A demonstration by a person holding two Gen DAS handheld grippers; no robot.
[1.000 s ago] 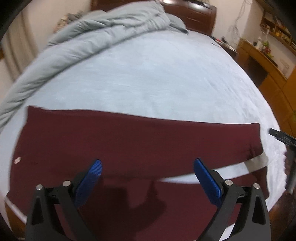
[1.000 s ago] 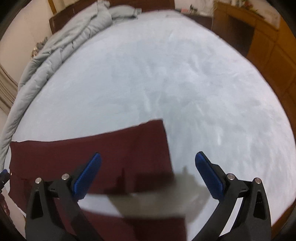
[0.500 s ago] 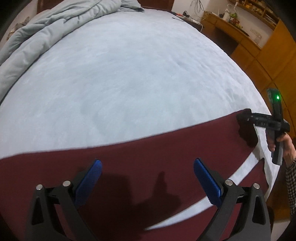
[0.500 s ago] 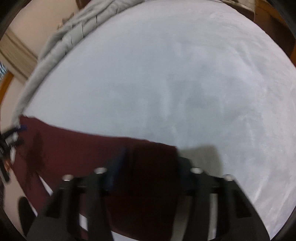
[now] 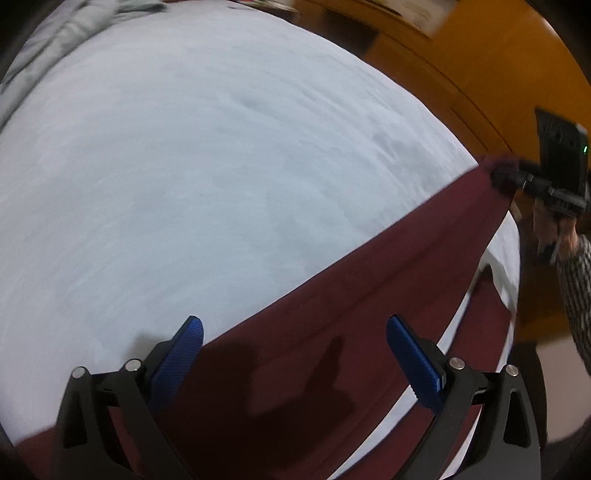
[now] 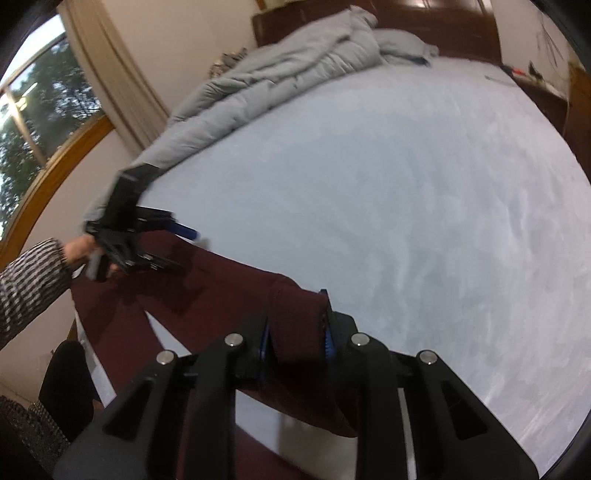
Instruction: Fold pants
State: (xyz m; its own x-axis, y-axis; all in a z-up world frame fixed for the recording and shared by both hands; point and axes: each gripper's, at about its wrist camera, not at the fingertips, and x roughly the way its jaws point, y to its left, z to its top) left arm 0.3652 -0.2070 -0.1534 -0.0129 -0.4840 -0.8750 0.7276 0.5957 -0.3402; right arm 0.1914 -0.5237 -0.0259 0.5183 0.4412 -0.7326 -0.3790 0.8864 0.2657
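Dark maroon pants (image 5: 332, 325) lie spread along the near edge of a pale blue bed (image 5: 203, 166). My left gripper (image 5: 291, 350) is open, its blue pads above the pants' upper leg. My right gripper (image 6: 295, 328) is shut on the hem of the upper leg (image 6: 295, 317) and holds it lifted off the bed. In the left wrist view the right gripper (image 5: 517, 177) pinches the far end of that leg at the right. In the right wrist view the left gripper (image 6: 162, 243) hovers open over the waist end of the pants (image 6: 192, 280).
A rumpled grey duvet (image 6: 280, 74) lies along the far left side of the bed by a dark wooden headboard (image 6: 406, 14). Orange wooden cabinets (image 5: 498, 66) stand to the right. A window (image 6: 33, 110) with a curtain is at the left.
My right gripper has closed on the leg hem and lifted it. My left gripper has swung right along the pants and stays open.
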